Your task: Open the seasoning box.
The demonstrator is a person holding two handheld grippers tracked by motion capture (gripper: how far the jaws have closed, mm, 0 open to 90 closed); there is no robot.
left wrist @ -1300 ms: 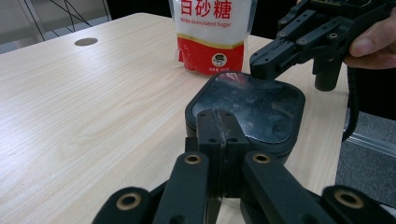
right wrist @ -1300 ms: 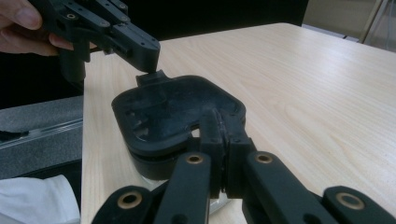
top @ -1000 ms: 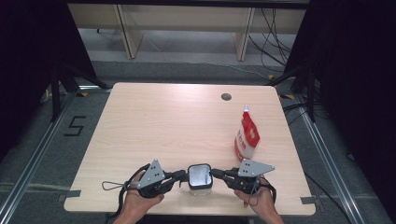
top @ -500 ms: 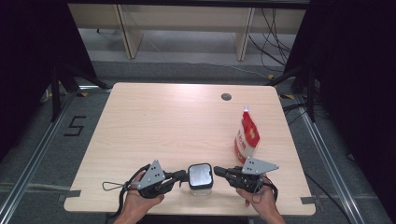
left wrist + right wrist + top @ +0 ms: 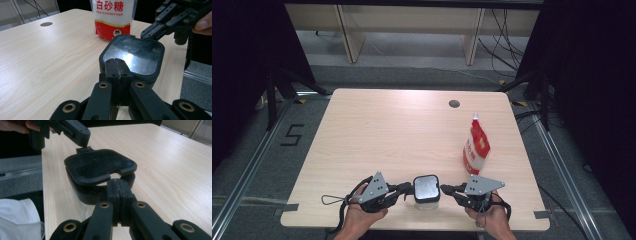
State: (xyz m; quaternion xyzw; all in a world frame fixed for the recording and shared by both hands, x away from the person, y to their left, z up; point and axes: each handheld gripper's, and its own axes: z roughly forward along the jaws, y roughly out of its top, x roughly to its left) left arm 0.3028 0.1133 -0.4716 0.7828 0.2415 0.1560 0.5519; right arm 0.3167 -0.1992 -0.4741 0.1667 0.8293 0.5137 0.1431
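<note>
The left tool (image 5: 408, 188) is clenched, its jaws pressed together with nothing visible between them; their tips touch the near edge of the container's lid (image 5: 133, 56) in the left gripper view. The right tool (image 5: 446, 189) is likewise clenched with nothing between its jaws, which meet at the notch in the lid's rim in the right gripper view; whether they touch the lid there cannot be told. The container (image 5: 426, 191) sits between the two tools near the surface's 6 o'clock edge. In the right gripper view the lid stands slightly raised above the dark body (image 5: 86, 191); the contents are hidden. The person's left hand (image 5: 362, 220) and right hand (image 5: 492, 220) are cut off at the bottom of the high view. A red-and-white sugar pouch (image 5: 475, 145) stands upright at about 2 o'clock from the container, well apart; its top is cut off in the left gripper view. The surface (image 5: 387, 135) is pale wood-grain with a round grommet hole (image 5: 454, 104) toward 1 o'clock. Beyond lie grey floor, cables (image 5: 507, 40), wooden furniture legs (image 5: 347, 35) and black curtains (image 5: 592, 75).
</note>
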